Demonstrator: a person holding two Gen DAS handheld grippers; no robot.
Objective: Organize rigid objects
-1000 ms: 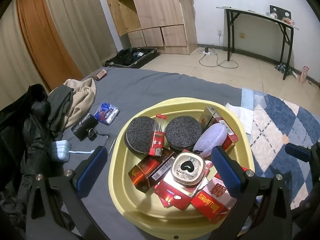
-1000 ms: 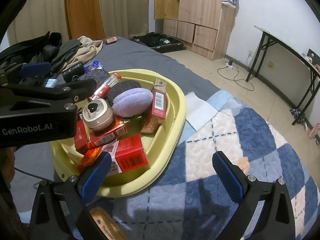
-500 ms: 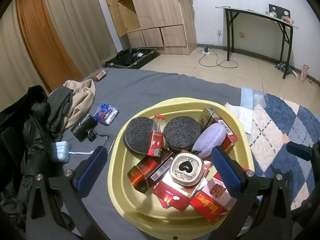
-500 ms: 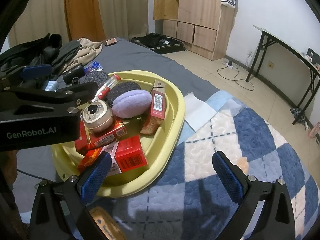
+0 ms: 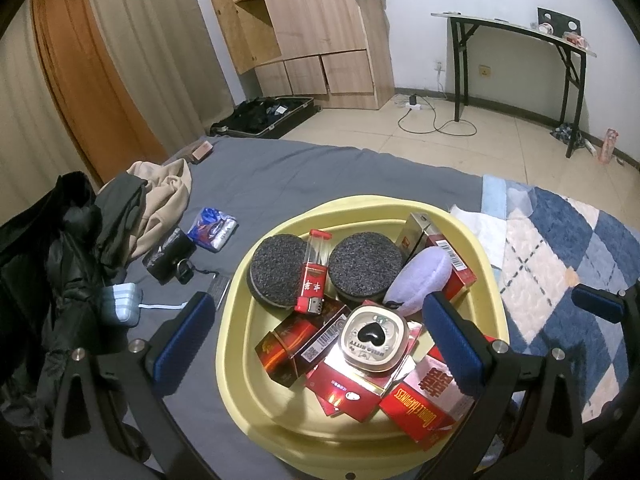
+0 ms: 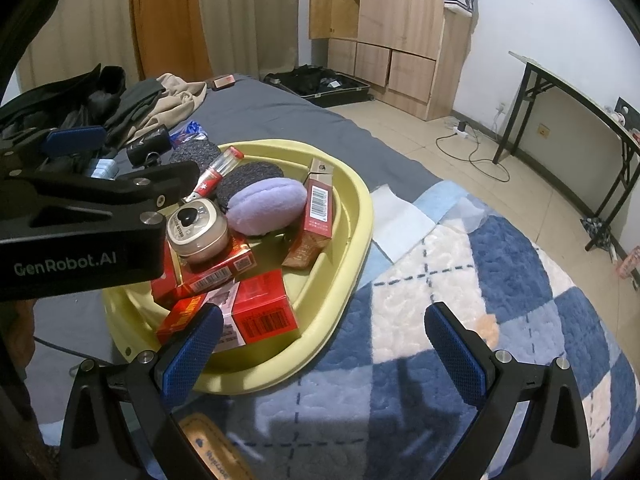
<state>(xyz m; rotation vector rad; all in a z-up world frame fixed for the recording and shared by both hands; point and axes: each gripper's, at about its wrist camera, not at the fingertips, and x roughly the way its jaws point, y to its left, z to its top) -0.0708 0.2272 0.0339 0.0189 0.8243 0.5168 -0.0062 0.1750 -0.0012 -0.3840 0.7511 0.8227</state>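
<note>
On the grey bedsheet [image 5: 304,176], beside a blue-and-white checked plush blanket [image 6: 460,320], sits a pale yellow plastic basin [image 5: 236,344] that already holds most of the loose hard things, so by my judgement the gathering is largely done. Left outside it on the sheet are a small black pouch [image 5: 170,258], a blue-and-silver foil packet [image 5: 212,228], a pale blue ribbed case [image 5: 120,304] and a small brown box [image 5: 201,151] far back; whether they belong to the job I cannot tell. A tan oblong object [image 6: 212,448] lies on the blanket under the right gripper [image 6: 322,344].

Counted inside the basin: two dark round felt-topped discs [image 5: 366,258], one red lighter with a clear top [image 5: 313,278], one lilac oval plush puff [image 5: 418,278], one round beige tin with a black heart [image 5: 374,338], and red cartons [image 5: 424,404], at least six, heaped so that an exact count is unsure.

Both pairs of jaws are spread wide and pinch nothing: the left gripper [image 5: 320,336] hovers over the basin's near side, the right one over the blanket at the basin's edge
</note>
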